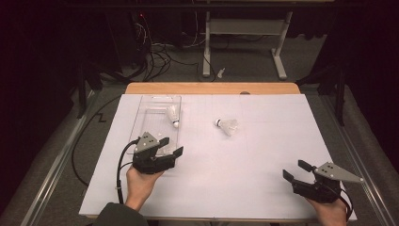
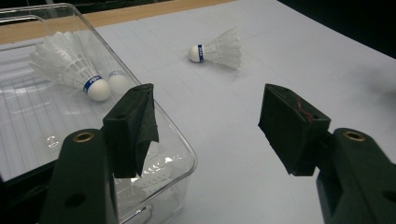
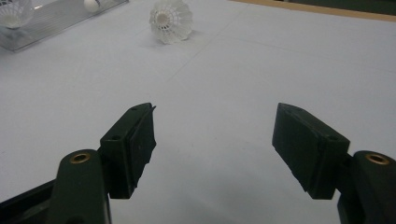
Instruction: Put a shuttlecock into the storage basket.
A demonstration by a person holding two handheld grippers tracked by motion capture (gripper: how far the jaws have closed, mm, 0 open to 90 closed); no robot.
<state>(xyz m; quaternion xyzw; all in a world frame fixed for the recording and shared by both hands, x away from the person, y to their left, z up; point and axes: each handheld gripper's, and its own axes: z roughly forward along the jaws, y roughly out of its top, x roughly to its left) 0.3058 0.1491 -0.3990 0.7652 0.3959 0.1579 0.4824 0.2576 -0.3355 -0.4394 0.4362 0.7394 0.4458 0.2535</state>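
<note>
A white shuttlecock (image 1: 228, 125) lies on its side on the white table cover (image 1: 226, 160), out in the open a little past the middle of the table, its cork end toward the clear plastic tray (image 1: 141, 110) and its feathers away from it. Bare cover lies all round it, and nothing stands between it and either gripper. In the left gripper view the same shuttlecock (image 2: 217, 49) sits beyond the jaws, clear of the tray's rounded near corner.

A second shuttlecock (image 1: 173, 115) lies inside the tray near its right wall, cork toward the person; the left gripper view shows it (image 2: 72, 67) on the tray floor with its reflection in the wall beside it. The tray rests at the left of the cover, its far edge close to the strip of wooden tabletop (image 1: 211, 88) that shows beyond the cover.

The left gripper (image 1: 171, 147) hangs over the tray's near right corner, its jaws spread wide with nothing between them; one jaw is above the tray rim, the other over bare cover. The right gripper (image 1: 297, 170) is at the near right corner of the table, well apart from both shuttlecocks, its jaws likewise wide apart and empty, pointing across the open cover toward the loose shuttlecock (image 3: 171, 20). A broad stretch of bare cover separates the two grippers.
</note>
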